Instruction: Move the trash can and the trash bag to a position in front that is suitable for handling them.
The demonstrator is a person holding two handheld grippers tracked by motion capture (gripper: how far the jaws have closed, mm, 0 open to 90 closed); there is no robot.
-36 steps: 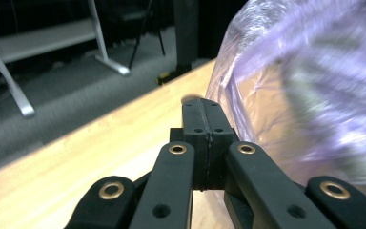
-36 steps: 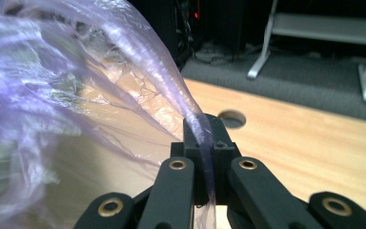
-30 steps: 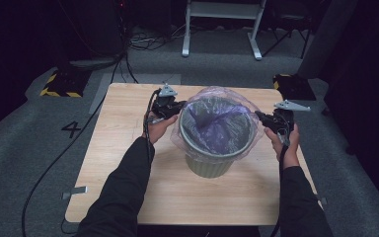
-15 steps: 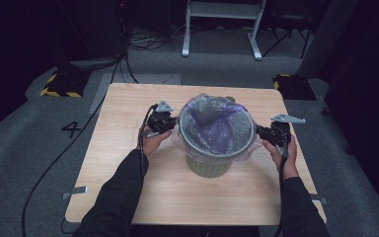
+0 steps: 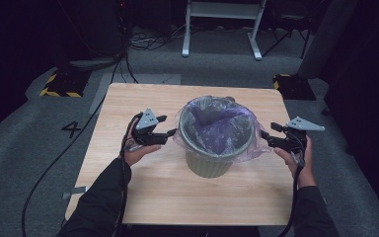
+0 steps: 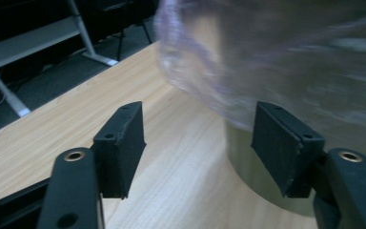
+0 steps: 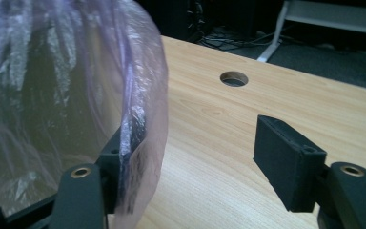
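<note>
A grey-green bin (image 5: 212,165) stands mid-table, lined with a translucent purple bag (image 5: 217,123) whose edge is folded out over the rim. My left gripper (image 5: 170,133) sits just left of the bin. Its jaws have just been opening and stand open with nothing between them (image 6: 200,138); the blurred bag (image 6: 286,62) hangs above the bin wall (image 6: 252,167). My right gripper (image 5: 264,139) is at the bin's right side. It has also just been opening (image 7: 200,138), and the bag's loose edge (image 7: 138,119) drapes over one jaw without being pinched.
The wooden table (image 5: 128,98) has a round cable hole (image 7: 234,78) near its far edge. Behind the table on the grey carpet stand a white metal frame (image 5: 222,29) and yellow-black striped blocks (image 5: 59,84). Cables trail off the table's left side.
Both grippers went from shut on the bag's edge to open and let it go. Each drew outward from the bin and toward the person. The bag now lies folded over the rim.
</note>
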